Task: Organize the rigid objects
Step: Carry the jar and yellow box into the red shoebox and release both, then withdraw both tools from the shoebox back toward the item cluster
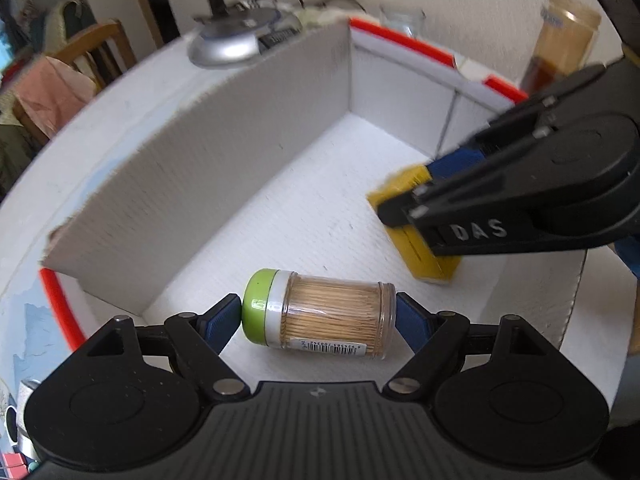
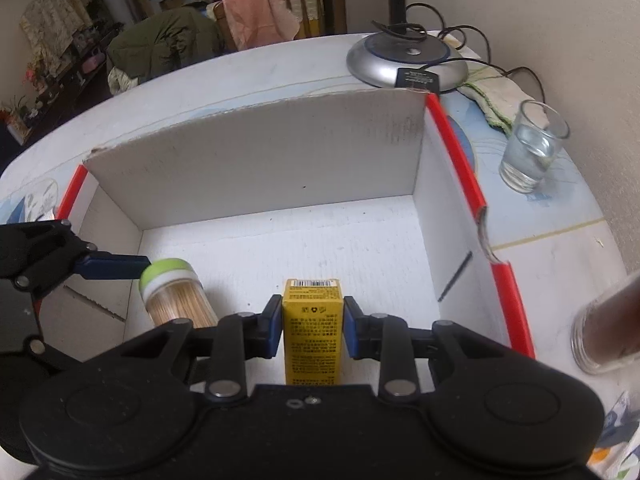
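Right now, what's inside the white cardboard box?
Inside the cardboard box, the left gripper grips a toothpick jar and the right gripper grips a yellow carton. The grippers' bodies cover the box's near floor.

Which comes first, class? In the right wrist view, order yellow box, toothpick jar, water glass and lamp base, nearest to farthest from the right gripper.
1. Yellow box: between the right gripper's pads.
2. Toothpick jar: left, inside the carton.
3. Water glass: right, outside.
4. Lamp base: far end.
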Demonstrator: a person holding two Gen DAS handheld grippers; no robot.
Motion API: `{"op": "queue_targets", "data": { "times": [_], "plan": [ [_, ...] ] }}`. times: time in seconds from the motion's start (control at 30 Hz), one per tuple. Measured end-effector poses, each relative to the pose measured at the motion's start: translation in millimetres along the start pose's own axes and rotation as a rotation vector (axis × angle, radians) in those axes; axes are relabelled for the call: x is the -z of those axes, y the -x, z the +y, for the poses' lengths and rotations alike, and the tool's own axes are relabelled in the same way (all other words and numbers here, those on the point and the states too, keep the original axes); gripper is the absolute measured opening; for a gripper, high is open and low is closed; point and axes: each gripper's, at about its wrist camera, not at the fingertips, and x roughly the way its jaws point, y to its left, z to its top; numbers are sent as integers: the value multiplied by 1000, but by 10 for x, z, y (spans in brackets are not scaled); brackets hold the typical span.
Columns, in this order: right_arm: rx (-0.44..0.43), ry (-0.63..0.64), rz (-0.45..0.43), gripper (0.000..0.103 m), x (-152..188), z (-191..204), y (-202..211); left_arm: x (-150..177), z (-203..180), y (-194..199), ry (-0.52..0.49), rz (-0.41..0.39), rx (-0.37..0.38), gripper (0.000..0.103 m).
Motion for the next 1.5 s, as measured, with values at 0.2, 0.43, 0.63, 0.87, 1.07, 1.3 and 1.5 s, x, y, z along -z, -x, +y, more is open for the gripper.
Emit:
{"op": "queue_targets", "data": {
  "times": [0.2,0.43,0.63,0.87,1.07,1.3,1.5],
  "plan": [
    [15,6,33,29,-73,16,-115,-50,-6,-96,-12,64,-2,82],
    [38,8,68,30,-92,24,-167,-81,-29,-109,-21,71,-12,83],
    [31,8,67,33,-82,26,-141,-68,-14,-93,-3,45,-11,83],
    [-3,1,21,42,-36,44,19,44,49,148,55,-43,-15,83],
    [-25,9,-35,52,-3,138,218,224,118,424,120,-125,-46,83],
    [-43,9,-100,59,74,314,488,491,185,855,186,-243,-57,83],
    [-62,12,-170,64,180,528,767,783,246,1215,224,-325,-56,83]
  ]
}}
